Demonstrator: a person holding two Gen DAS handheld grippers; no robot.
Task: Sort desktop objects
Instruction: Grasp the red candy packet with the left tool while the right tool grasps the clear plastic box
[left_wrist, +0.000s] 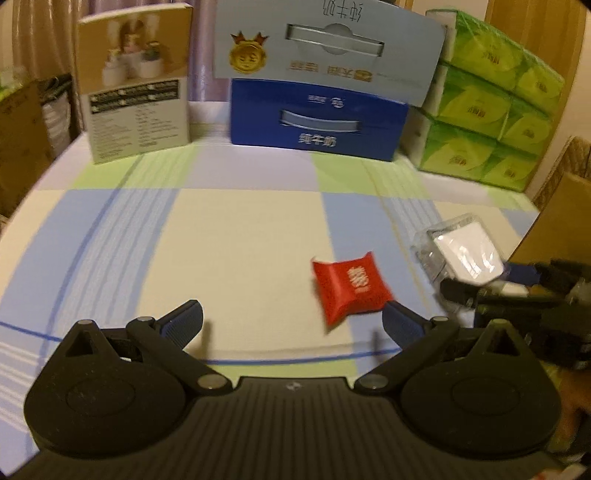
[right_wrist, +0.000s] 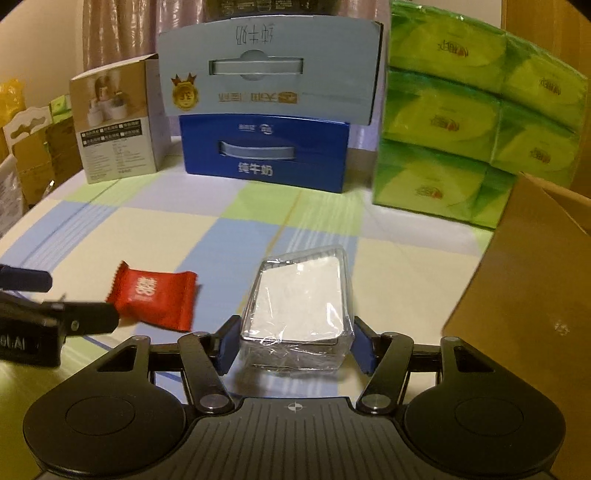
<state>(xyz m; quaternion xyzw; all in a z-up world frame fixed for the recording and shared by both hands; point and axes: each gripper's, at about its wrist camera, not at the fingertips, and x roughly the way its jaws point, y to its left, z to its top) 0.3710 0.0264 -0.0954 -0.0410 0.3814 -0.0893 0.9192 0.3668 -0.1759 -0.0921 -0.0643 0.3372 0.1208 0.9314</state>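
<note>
One thing is picked up, one is waiting on the cloth.

The right gripper (right_wrist: 293, 349) is pinching a clear-wrapped white block (right_wrist: 299, 314) between its blue pads, and the block looks lifted a little off the checked tablecloth (left_wrist: 236, 236). A brown cardboard box (right_wrist: 535, 280) stands open just beside it on the right; I think the block is meant to go in there, but it is not in yet. The left gripper (left_wrist: 291, 323) has its fingers spread wide and holds nothing. The red candy packet (left_wrist: 349, 290) lies on the cloth right by its right-hand fingertip, not grabbed yet. At the back stand a blue milk carton (left_wrist: 317, 122), a tan box (left_wrist: 135, 85) and green tissue packs (left_wrist: 484, 103); I cannot tell if those need sorting too. So the job looks only partly done.
</note>
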